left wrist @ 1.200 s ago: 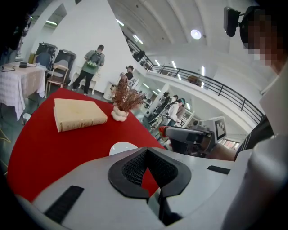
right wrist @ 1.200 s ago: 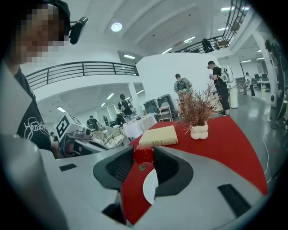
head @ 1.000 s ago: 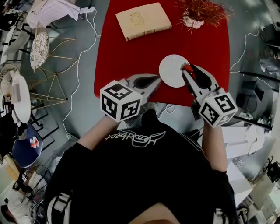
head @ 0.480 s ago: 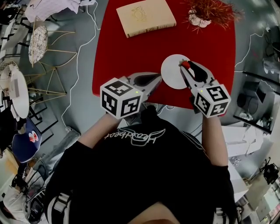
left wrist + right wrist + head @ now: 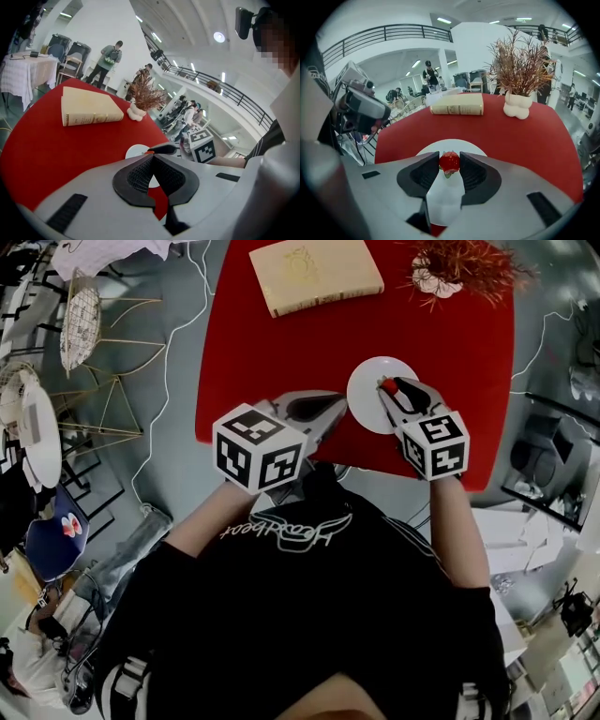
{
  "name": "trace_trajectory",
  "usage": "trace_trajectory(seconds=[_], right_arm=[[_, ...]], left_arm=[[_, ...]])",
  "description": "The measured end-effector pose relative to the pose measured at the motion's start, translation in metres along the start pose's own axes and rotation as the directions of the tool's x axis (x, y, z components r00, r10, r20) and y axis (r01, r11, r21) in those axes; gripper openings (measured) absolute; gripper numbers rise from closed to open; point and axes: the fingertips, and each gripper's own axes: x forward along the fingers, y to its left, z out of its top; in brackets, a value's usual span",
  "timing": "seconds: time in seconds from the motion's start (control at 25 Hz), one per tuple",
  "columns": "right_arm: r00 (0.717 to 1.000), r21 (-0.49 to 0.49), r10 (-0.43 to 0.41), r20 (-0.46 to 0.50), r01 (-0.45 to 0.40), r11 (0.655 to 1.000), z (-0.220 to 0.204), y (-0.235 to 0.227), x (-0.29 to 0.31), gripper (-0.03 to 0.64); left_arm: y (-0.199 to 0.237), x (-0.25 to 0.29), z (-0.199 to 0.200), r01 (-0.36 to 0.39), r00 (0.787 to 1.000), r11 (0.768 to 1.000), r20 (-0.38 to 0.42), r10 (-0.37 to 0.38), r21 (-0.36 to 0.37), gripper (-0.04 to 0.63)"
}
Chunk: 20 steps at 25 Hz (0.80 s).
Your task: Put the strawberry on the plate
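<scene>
A red strawberry (image 5: 449,161) sits pinched between the pads of my right gripper (image 5: 449,163), which hangs over the white plate (image 5: 468,146). From the head view the strawberry (image 5: 387,386) shows at the tip of the right gripper (image 5: 389,390), over the middle of the plate (image 5: 368,395) near the red table's front edge. My left gripper (image 5: 339,405) rests at the plate's left side, jaws shut with nothing between them. In the left gripper view the left gripper (image 5: 152,156) points toward the plate (image 5: 135,152) and the strawberry (image 5: 149,152).
A cream book (image 5: 315,275) lies at the back of the red table (image 5: 272,352), and a dried plant in a white vase (image 5: 441,277) stands at the back right. Wire chairs (image 5: 84,334) and cables lie on the floor to the left.
My right gripper has carried the strawberry leftward from the plate's right rim to over the plate's middle. The left gripper has stayed in place.
</scene>
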Motion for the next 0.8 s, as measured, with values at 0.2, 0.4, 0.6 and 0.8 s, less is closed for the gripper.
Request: trace_trajectory(seconds=[0.2,0.4,0.6,0.8], right_arm=[[0.999,-0.022,-0.004,-0.036,0.004,1.0,-0.008,0.001,0.007,0.129],[0.998,-0.061,-0.019,-0.06,0.015,0.998,-0.011,0.0,0.012,0.129],[0.996,-0.058,-0.013,-0.09,0.008,0.998,-0.013,0.002,0.012,0.129],[0.995,-0.076,-0.039,-0.095,0.032,0.997,-0.012,0.0,0.014,0.129]], left_arm=[[0.007,0.0,-0.001,-0.004,1.0,1.0,0.005,0.004,-0.013,0.006],[0.014,0.001,0.001,-0.008,1.0,1.0,0.006,0.008,-0.013,0.007],[0.014,-0.002,0.006,-0.005,1.0,1.0,0.012,0.005,-0.004,0.006],[0.015,-0.003,0.007,-0.01,1.0,1.0,0.011,0.01,0.0,0.006]])
